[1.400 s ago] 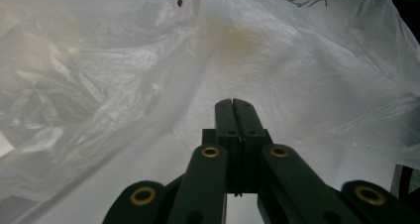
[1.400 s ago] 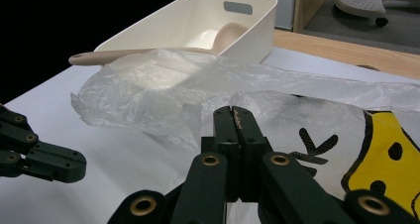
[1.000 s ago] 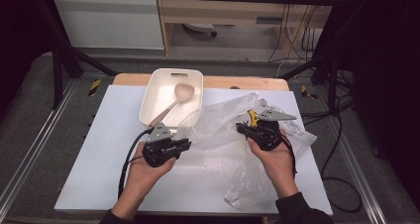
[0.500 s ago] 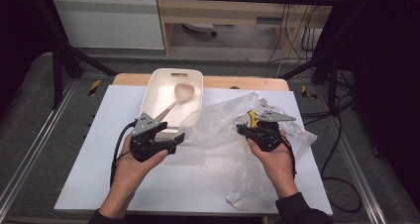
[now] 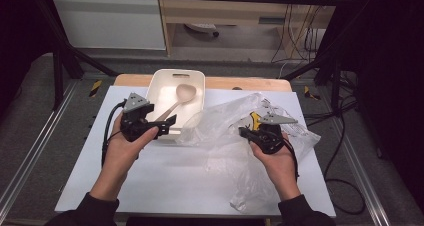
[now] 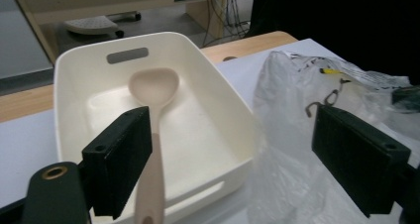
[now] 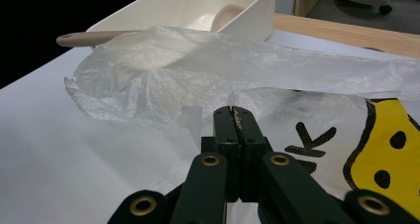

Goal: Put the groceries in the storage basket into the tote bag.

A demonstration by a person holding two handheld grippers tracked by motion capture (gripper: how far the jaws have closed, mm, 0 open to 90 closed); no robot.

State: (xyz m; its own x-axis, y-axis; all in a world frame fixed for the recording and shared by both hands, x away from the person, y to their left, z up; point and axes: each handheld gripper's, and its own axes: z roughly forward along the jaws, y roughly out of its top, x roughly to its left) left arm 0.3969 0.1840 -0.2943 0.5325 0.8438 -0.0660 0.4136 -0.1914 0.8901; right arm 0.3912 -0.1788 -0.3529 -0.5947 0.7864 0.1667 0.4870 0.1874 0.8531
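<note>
Bag (image 5: 235,131) was thin clear plastic, crinkly w/ glossy highlights. Tub (image 6: 218,105) looked smooth cream plastic, slight sheen. Spoon (image 6: 153,92) was matt beige, prob. silicone. Bench (image 5: 165,181) was matt white w/ bare wood edge. Left tongs (image 6: 247,154) had matt black pads.

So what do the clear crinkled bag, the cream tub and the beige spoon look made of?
Clear crinkled bag: thin plastic film, glossy, see-through, creased.
Cream tub: likely moulded plastic, smooth satin walls, cut-out handle.
Beige spoon: matte, one piece; silicone or plastic, unclear which.

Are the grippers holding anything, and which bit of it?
The right gripper looks shut on the plastic bag, near its printed end. The left gripper is open, holding nothing.
</note>
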